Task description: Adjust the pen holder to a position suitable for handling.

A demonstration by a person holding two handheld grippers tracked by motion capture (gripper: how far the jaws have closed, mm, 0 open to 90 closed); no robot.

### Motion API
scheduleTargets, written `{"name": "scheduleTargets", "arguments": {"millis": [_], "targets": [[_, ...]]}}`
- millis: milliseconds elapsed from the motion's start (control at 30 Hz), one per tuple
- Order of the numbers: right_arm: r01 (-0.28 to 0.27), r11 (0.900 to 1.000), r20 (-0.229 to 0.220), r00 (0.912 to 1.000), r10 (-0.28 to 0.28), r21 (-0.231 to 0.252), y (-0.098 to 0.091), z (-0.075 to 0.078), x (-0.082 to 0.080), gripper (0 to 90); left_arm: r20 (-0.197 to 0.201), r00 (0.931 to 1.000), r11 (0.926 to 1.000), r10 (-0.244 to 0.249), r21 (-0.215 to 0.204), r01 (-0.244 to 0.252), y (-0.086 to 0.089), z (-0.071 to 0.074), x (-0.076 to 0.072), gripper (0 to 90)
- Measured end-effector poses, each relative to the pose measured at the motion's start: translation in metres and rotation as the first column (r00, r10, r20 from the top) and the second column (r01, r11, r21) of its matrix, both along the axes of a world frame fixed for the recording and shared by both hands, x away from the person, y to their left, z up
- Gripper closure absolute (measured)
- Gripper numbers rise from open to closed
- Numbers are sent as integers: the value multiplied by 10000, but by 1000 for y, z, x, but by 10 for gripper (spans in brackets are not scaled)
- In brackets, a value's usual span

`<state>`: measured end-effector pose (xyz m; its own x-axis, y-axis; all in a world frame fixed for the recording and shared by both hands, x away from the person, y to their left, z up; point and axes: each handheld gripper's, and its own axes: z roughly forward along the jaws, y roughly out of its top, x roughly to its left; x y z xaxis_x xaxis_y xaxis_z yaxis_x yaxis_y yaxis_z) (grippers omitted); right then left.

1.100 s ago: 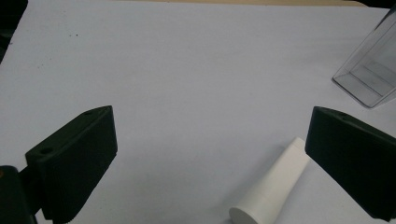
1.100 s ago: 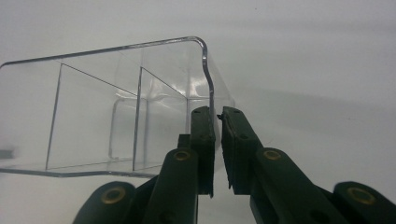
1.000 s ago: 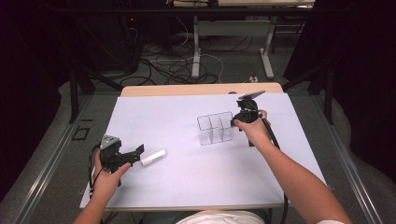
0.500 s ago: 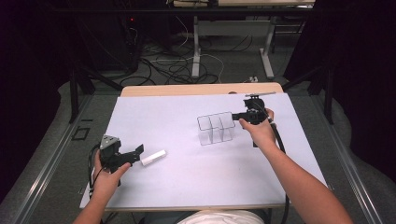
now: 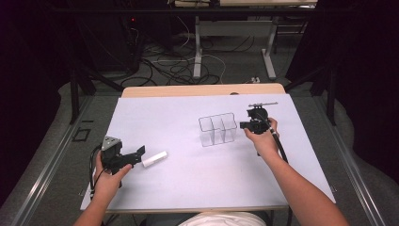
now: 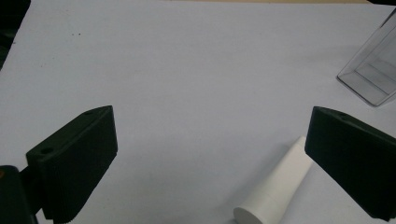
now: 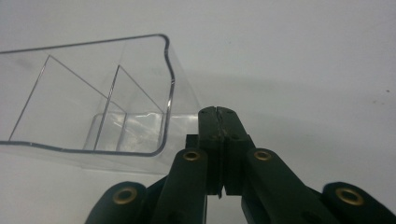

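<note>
A clear three-compartment container [image 5: 217, 129] stands upright mid-table. My right gripper [image 5: 243, 125] sits just to its right, pointing at its end wall. Its jaws have just been closing and now meet with nothing between them [image 7: 218, 112], a little short of the container's wall [image 7: 93, 116]. A white tube [image 5: 155, 158] lies on the white sheet at the left. My left gripper [image 5: 140, 151] rests low beside it, open. In the left gripper view the tube [image 6: 275, 186] lies close to the right jaw of that gripper [image 6: 210, 140], untouched, and the container's corner [image 6: 373, 70] shows at the upper right.
The white sheet [image 5: 188, 188] covers most of the table, with a wooden strip [image 5: 202, 90] along the far edge. Cables and desk legs lie on the floor beyond. A cable [image 5: 281, 150] trails from the right gripper along the forearm.
The right gripper has come nearer to the person, settling beside the container's right end. The left gripper and the tube have stayed put.
</note>
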<state>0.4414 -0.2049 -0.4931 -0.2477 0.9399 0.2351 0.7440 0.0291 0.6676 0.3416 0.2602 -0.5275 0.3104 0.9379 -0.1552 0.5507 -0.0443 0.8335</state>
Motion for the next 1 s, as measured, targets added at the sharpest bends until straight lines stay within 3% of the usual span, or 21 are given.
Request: {"name": "scheduleTargets", "arguments": {"millis": [300, 667, 1000], "targets": [[-417, 9985, 43, 9991, 419, -356, 18, -5, -8, 900, -14, 10000, 10000, -17, 44, 17, 0, 0, 0, 25], [-845, 9962, -67, 9964, 844, -233, 39, -6, -15, 900, -8, 10000, 10000, -27, 33, 27, 0, 0, 0, 25], [-1001, 9949, -143, 9949, 999, -107, 45, -7, -16, 900, -12, 10000, 10000, -88, 46, 88, -1, 0, 0, 25]]}}
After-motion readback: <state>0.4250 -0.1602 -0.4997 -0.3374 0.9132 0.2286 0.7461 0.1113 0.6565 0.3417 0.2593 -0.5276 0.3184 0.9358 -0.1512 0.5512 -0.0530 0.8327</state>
